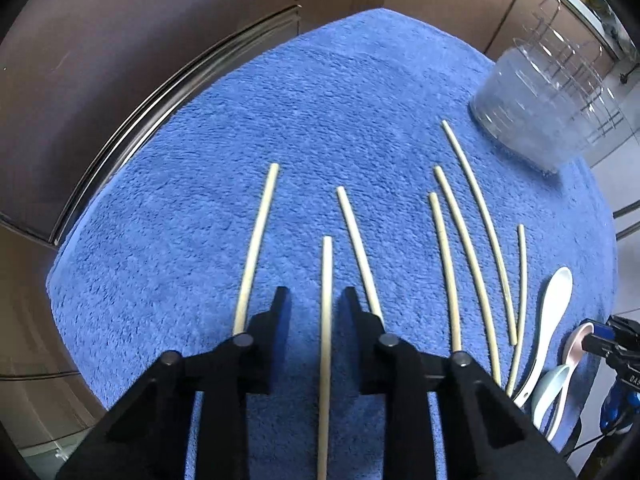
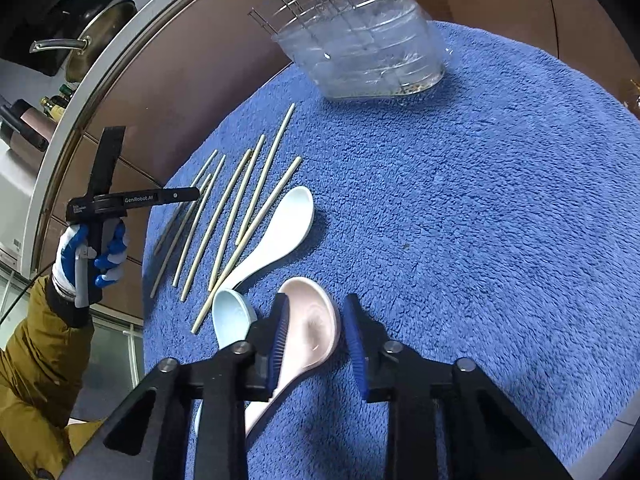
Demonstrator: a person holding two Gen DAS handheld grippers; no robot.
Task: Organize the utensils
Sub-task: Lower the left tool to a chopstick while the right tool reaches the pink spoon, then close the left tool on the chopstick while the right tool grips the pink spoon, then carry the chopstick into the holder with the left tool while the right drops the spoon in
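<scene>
Several pale wooden chopsticks [image 1: 468, 240] lie side by side on a blue towel [image 1: 320, 120]; they also show in the right wrist view [image 2: 224, 220]. My left gripper [image 1: 314, 294] is open, its jaws astride one chopstick [image 1: 326, 320] just above the towel. A white spoon [image 2: 280, 232], a light blue spoon [image 2: 232, 312] and a pink spoon [image 2: 312, 328] lie next to the chopsticks. My right gripper [image 2: 314, 304] is open with the pink spoon's bowl between its jaws. A clear utensil holder [image 2: 360, 48] stands at the towel's far side, also in the left wrist view [image 1: 548, 100].
The towel lies on a brown countertop [image 1: 120, 60] with a metal edge strip [image 1: 160, 108]. A pan [image 2: 96, 36] and bottles [image 2: 56, 104] are beyond the counter at the left. The hand-held left gripper [image 2: 104, 208] hovers over the towel's left edge.
</scene>
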